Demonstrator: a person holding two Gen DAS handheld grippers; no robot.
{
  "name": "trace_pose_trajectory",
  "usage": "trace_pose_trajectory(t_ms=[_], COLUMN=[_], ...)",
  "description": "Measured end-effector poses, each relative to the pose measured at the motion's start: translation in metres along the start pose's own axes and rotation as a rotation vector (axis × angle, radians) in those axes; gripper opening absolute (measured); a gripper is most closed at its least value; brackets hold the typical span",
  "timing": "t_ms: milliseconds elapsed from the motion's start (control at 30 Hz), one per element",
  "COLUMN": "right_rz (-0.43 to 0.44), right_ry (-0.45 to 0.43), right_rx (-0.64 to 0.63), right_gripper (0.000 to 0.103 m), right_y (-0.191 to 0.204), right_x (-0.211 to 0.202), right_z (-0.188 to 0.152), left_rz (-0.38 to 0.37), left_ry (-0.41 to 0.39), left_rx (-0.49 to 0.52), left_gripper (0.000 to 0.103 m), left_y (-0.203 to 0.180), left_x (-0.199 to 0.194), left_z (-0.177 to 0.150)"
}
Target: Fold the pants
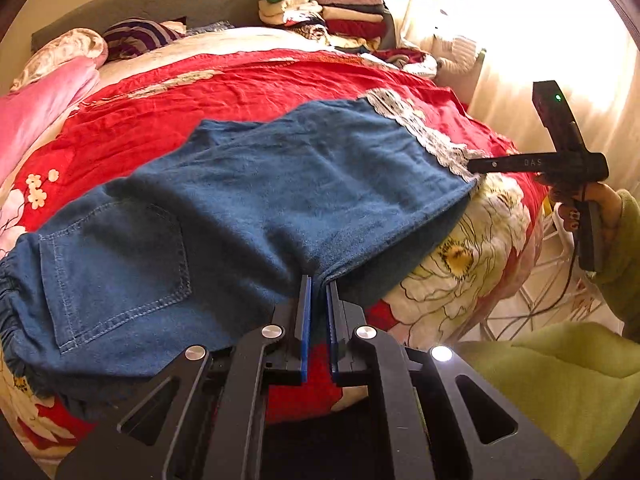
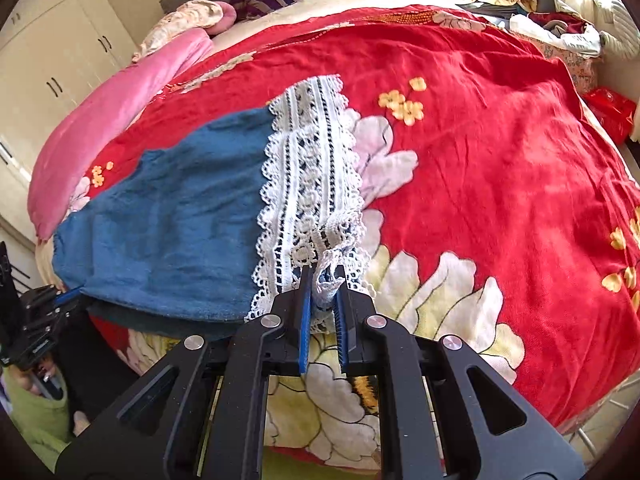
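From the left wrist I see my left gripper [image 1: 319, 280] closed tight, its blue-padded fingers [image 1: 305, 312] pinching the near edge of the blue pants [image 1: 248, 188]; the pants lie spread across the red floral bedspread [image 1: 256, 84], running along the bed's near edge, with the back pocket [image 1: 116, 264] facing up and the elastic waistband [image 1: 10, 304] cut off at the left rim of the picture; the lace hem [image 1: 420, 128] reaches toward the bed's right edge, where my right gripper [image 1: 474, 166] has its tip on the lace, though I cannot make out its fingers from here; a green sleeve [image 1: 618, 248] and part of a hand [image 1: 600, 204] hold it; a stack of folded clothes [image 1: 332, 12] sits at the far corner, washed out by window glare.

From the right wrist my right gripper [image 2: 323, 272] is shut on a bunched fold of the white lace hem [image 2: 308, 176], the cloth pinched between the blue pads; the denim [image 2: 176, 220] stretches leftward along the near edge of the bed; its underside is in shadow; my left gripper [image 2: 68, 294] is only partly visible at the left, dark and hard to read; a pink blanket [image 2: 112, 120] lies along the bed's left edge.
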State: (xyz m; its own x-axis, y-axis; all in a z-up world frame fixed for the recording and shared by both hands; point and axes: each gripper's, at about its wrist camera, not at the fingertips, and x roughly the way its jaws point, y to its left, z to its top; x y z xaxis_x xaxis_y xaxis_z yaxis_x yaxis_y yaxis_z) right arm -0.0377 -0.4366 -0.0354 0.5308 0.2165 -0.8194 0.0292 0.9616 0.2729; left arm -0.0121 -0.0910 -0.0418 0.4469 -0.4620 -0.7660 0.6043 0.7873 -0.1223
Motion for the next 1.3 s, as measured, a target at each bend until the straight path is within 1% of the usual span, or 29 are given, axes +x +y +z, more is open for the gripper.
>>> trace_pose_trajectory(t_ms=[33,67,100,133,167,233,300,333,367,400,433,500,600,667,767,833,867,900,933,967,1000,1033,1067,1100,1133,1167,1200,1233,1300], right_rz=[-0.007,-0.020,-0.043,-0.064,-0.093,-0.127,-0.150,-0.150,-0.139,-0.108,-0.079,-0.031,0.010,0.035,0.051,0.056,0.056,0.057,0.057,0.054,0.052,0.053,0.053,0.049,0.048,0.048,0.047,0.046,0.044], right_ry=[0.006,0.010,0.008,0.009,0.006,-0.047,-0.115,-0.142,-0.156,-0.152,-0.144,-0.121,-0.078,-0.051,-0.020,-0.006,0.002,0.009,0.019,0.027,0.034,0.040,0.046,0.050,0.053,0.055,0.057,0.059,0.066], right_rx=[0.006,0.008,0.001,-0.005,-0.017,-0.052,-0.116,-0.154,-0.190,-0.232,-0.266,-0.328,-0.375,-0.384,-0.400,-0.402,-0.400,-0.399,-0.398,-0.398,-0.398,-0.397,-0.398,-0.398,-0.399,-0.399,-0.401,-0.402,-0.407], right_gripper=[0.007,0.010,0.020,0.025,0.030,0.031,0.037,0.039,0.042,0.043,0.043,0.044,0.044,0.044,0.046,0.050,0.052,0.053,0.054,0.054,0.056,0.057,0.057,0.058,0.058,0.058,0.058,0.059,0.060], right_y=[-0.001,-0.003,-0.003,-0.002,0.000,0.007,0.020,0.029,0.037,0.049,0.059,0.078,0.097,0.104,0.110,0.112,0.112,0.112,0.112,0.112,0.112,0.111,0.111,0.111,0.111,0.110,0.110,0.110,0.110], right_x=[0.002,0.004,0.004,0.003,0.000,-0.017,-0.033,-0.038,-0.040,-0.038,-0.034,-0.022,0.002,0.013,0.025,0.031,0.032,0.034,0.036,0.038,0.040,0.042,0.043,0.044,0.044,0.044,0.044,0.045,0.047], right_z=[-0.002,-0.003,-0.003,-0.003,-0.002,0.003,0.008,0.010,0.011,0.011,0.011,0.007,0.000,0.000,-0.004,-0.006,-0.007,-0.007,-0.008,-0.009,-0.010,-0.011,-0.011,-0.012,-0.013,-0.013,-0.013,-0.014,-0.015], left_rz=[0.001,0.001,0.010,0.007,0.001,-0.013,-0.047,-0.049,-0.046,-0.031,-0.006,0.066,0.181,0.232,0.243,0.238,0.231,0.213,0.190,0.185,0.203,0.220,0.234,0.221,0.208,0.212,0.245,0.271,0.258], left_ry=[0.012,0.028,0.041,0.051,0.062,0.057,0.027,0.013,-0.009,-0.042,-0.069,-0.121,-0.178,-0.200,-0.188,-0.175,-0.172,-0.166,-0.166,-0.166,-0.169,-0.171,-0.171,-0.186,-0.198,-0.209,-0.219,-0.216,-0.185], left_rx=[0.008,0.018,0.024,0.024,0.028,0.031,0.013,0.004,-0.007,-0.027,-0.051,-0.130,-0.272,-0.396,-0.541,-0.613,-0.644,-0.684,-0.710,-0.715,-0.702,-0.686,-0.673,-0.670,-0.675,-0.673,-0.660,-0.654,-0.666], left_gripper=[0.006,0.007,0.007,0.008,0.013,0.021,0.033,0.038,0.051,0.059,0.061,0.074,0.085,0.088,0.089,0.089,0.097,0.098,0.098,0.096,0.092,0.078,0.044,0.042,0.042,0.042,0.042,0.042,0.044], left_y=[-0.001,-0.001,-0.003,-0.003,-0.005,-0.007,-0.004,-0.003,0.000,0.007,0.015,0.037,0.074,0.104,0.134,0.147,0.152,0.157,0.160,0.161,0.159,0.157,0.155,0.155,0.157,0.159,0.162,0.165,0.173], left_x=[0.002,0.005,0.008,0.010,0.011,0.007,-0.006,-0.011,-0.018,-0.030,-0.040,-0.062,-0.090,-0.101,-0.102,-0.096,-0.092,-0.086,-0.079,-0.073,-0.068,-0.065,-0.065,-0.069,-0.074,-0.082,-0.093,-0.097,-0.097], left_z=[-0.001,-0.002,-0.004,-0.005,-0.006,-0.008,-0.007,-0.007,-0.006,-0.006,-0.005,-0.006,-0.014,-0.028,-0.044,-0.050,-0.052,-0.053,-0.054,-0.053,-0.053,-0.052,-0.051,-0.050,-0.052,-0.054,-0.058,-0.060,-0.065])
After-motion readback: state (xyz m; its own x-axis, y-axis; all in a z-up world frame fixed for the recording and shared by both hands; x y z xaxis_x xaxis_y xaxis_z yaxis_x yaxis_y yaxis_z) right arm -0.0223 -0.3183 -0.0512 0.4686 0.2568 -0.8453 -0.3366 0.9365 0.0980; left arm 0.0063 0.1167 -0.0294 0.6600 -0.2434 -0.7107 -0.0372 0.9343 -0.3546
